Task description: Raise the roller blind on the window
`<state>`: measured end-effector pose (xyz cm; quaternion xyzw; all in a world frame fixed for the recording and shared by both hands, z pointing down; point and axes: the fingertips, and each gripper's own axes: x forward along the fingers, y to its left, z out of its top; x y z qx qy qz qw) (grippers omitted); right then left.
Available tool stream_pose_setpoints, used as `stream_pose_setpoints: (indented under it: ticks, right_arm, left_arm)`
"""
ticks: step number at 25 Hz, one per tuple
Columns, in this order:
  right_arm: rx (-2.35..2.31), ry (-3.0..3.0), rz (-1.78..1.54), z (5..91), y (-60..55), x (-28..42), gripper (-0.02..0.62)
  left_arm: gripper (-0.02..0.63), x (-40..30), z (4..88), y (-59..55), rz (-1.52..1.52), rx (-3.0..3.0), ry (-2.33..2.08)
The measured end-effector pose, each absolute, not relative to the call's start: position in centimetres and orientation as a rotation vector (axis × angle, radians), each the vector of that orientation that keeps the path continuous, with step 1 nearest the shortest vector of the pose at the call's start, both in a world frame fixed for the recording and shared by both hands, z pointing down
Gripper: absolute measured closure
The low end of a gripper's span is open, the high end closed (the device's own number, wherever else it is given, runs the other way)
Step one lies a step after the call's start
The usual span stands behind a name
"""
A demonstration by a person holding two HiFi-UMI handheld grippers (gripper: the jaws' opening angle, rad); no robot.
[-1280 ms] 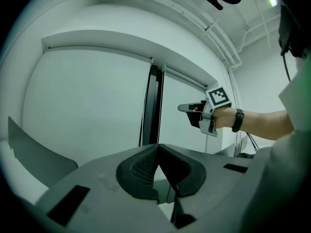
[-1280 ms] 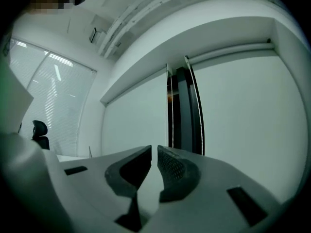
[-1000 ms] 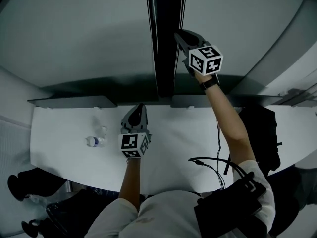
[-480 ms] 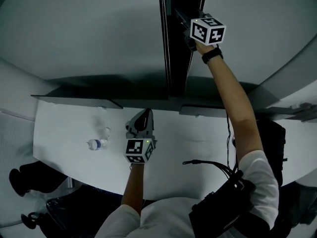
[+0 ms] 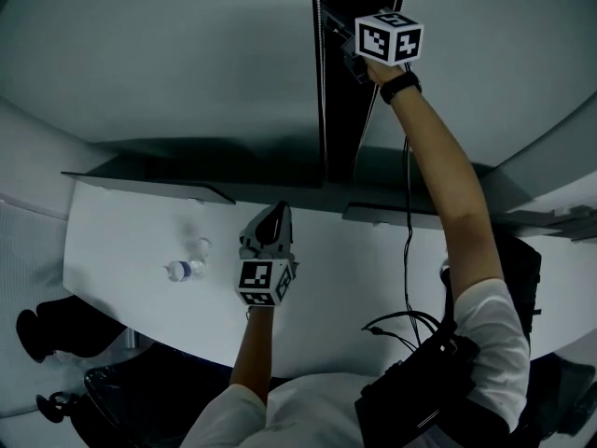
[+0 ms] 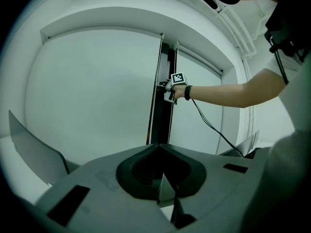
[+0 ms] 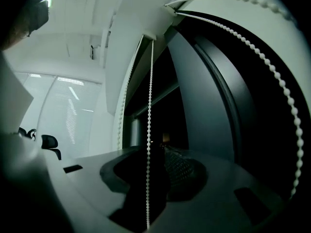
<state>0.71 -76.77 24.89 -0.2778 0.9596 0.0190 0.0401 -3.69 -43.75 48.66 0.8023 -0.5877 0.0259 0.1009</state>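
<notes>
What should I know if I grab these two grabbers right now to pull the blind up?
Right gripper: held up at the dark gap between the windows. Its jaws have just been opening, and the bead chain hangs between them, not pinched.
Left gripper: shut, empty, low over the white table.
Roller blind: down over the glass.
Done: chain reached.
Left: probably close on the chain and pull until the blind rises.

Right gripper (image 6: pixel 168 88) held up beside bead chain (image 6: pixel 152 113).
</notes>
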Motion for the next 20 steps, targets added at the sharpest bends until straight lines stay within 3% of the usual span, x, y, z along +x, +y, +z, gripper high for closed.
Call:
stream_pose_setpoints:
  ticks: [2, 6, 14, 17, 20]
  right_arm:
    - [-0.832, 2.958, 0.061, 24.4, -76.0, -0.1, 0.47]
    - [-0.791, 2.905, 0.041, 23.1, -74.3, 1.2, 0.59]
    - [-1.024, 2.902, 0.222, 22.8, -72.1, 2.5, 0.589]
    - [-1.027, 2.902, 0.186, 23.0, -72.5, 1.9, 0.528]
    - [-1.08, 2.869, 0.141, 22.6, -73.8, 1.4, 0.522]
  left_arm:
    - [0.603, -3.6, 48.0, -43.4, 0.068, 2.38, -1.73]
    - [0.603, -2.9, 47.3, -42.5, 0.06, 2.407, -1.713]
    - [0.603, -2.3, 45.7, -39.3, 0.025, 2.431, -1.7]
    - [0.603, -2.7, 45.4, -37.9, 0.034, 2.433, -1.708]
    - [0.603, -4.2, 45.6, -37.0, 0.057, 2.41, -1.739]
